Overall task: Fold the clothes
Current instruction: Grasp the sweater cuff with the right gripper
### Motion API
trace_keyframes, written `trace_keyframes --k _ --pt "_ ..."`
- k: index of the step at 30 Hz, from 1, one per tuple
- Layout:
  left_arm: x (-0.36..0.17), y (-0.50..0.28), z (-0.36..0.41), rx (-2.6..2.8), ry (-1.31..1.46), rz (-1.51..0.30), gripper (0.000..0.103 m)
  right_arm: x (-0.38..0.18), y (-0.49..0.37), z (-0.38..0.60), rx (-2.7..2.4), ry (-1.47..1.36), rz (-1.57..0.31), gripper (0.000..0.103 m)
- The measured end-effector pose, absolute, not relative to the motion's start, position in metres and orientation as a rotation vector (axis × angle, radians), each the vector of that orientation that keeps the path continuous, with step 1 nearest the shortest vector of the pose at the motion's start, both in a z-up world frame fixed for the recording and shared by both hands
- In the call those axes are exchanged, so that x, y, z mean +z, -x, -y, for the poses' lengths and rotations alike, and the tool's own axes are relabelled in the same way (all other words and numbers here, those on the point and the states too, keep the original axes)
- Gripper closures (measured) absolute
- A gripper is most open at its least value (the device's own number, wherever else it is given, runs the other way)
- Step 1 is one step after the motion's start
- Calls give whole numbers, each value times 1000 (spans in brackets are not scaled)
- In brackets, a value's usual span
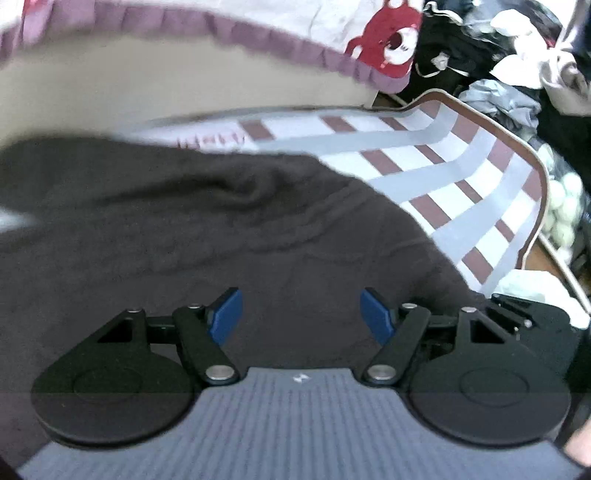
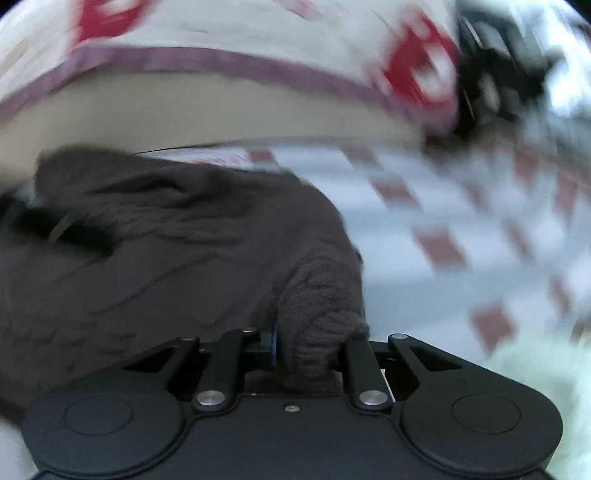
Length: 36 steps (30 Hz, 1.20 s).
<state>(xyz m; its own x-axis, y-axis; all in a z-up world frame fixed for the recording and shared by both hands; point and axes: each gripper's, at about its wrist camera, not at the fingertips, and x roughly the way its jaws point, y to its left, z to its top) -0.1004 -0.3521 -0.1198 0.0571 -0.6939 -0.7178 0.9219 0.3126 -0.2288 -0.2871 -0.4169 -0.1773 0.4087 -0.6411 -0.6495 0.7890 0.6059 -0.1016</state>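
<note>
Knit fabric fills the space between the fingers of our right tool (image 2: 310, 343): a bunched fold of the dark brown sweater (image 2: 166, 251) is pinched there, rising in a ribbed lump just ahead of the black linkages, with only a sliver of one blue pad (image 2: 274, 341) showing beside it. Our left tool (image 1: 301, 314) stands wide apart, both blue pads (image 1: 226, 315) clear of each other and gripping nothing, hovering over the same sweater (image 1: 184, 229), which lies spread and wrinkled beneath it. On the grey ribbed body of the left tool we see a small white mark, too small to read.

The sweater rests on a checked cloth (image 1: 443, 166) of white, pale blue and maroon squares with a brown border. A line of reddish lettering near its far edge is blurred past reading. Beyond it lies a white fabric (image 1: 314, 22) with a purple frill and a red bear print (image 1: 388, 37). A heap of dark and light clothes (image 1: 498, 55) sits at the far right. The right wrist view is heavily motion-blurred.
</note>
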Motion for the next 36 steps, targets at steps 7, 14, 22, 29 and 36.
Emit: trace_keyframes --k 7,14,22,29,36 --pt "-118 88 346 -1188 -296 -958 32 -175 261 397 -958 -155 -681 85" --pt "-114 87 338 -1157 -172 -1026 32 -176 248 380 -926 -89 -737 85" --pt "-107 119 396 -1299 -286 -995 32 -181 262 388 -850 -186 -707 85" --pt "-117 140 443 -1510 -215 -1093 35 -186 276 391 -796 -201 -656 85" --pt "-141 170 474 -1301 -614 -921 31 -191 279 384 -782 -147 -657 85"
